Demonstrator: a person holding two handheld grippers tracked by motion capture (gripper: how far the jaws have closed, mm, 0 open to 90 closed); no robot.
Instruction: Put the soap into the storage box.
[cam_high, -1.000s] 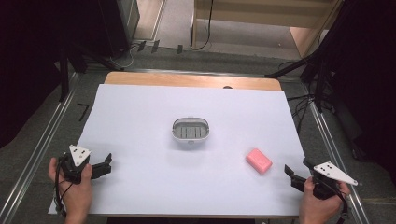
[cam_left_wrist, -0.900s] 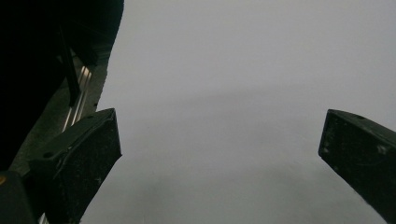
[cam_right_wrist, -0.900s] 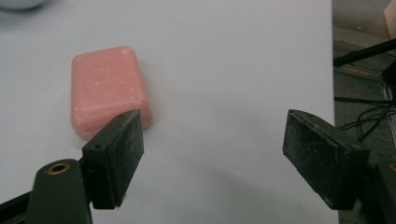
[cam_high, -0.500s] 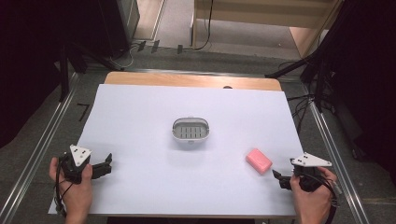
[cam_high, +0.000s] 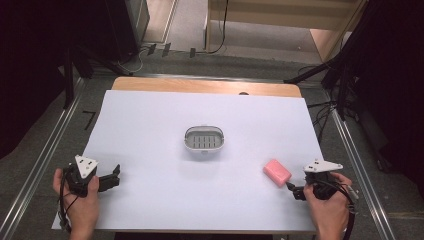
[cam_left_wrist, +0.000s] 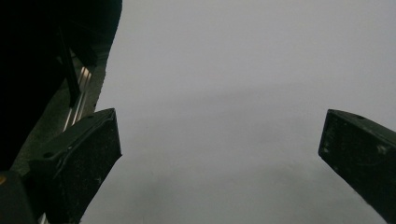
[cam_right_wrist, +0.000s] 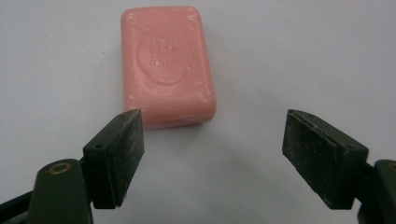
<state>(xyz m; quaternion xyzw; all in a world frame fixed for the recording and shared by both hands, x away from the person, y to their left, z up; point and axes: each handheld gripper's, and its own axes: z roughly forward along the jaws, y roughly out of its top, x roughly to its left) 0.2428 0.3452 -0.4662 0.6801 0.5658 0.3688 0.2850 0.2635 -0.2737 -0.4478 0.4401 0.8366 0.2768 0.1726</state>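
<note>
The pink soap bar (cam_right_wrist: 168, 65) lies flat on the white table (cam_high: 150, 130), just ahead of your right gripper (cam_right_wrist: 212, 149), nearer one of the fingers (cam_right_wrist: 116, 154) than the other and not yet between them. Those fingers are spread apart with nothing in them. Your left gripper (cam_left_wrist: 219, 154) rests near the table's opposite corner, its fingers released too, well apart from the soap and from the grey dish (cam_high: 204, 139) at the middle.

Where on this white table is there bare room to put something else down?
Most of the table is bare: the far strip behind the soap dish, and the stretch between it and the left tongs. It is tight only around the pink soap by the right tongs.
</note>
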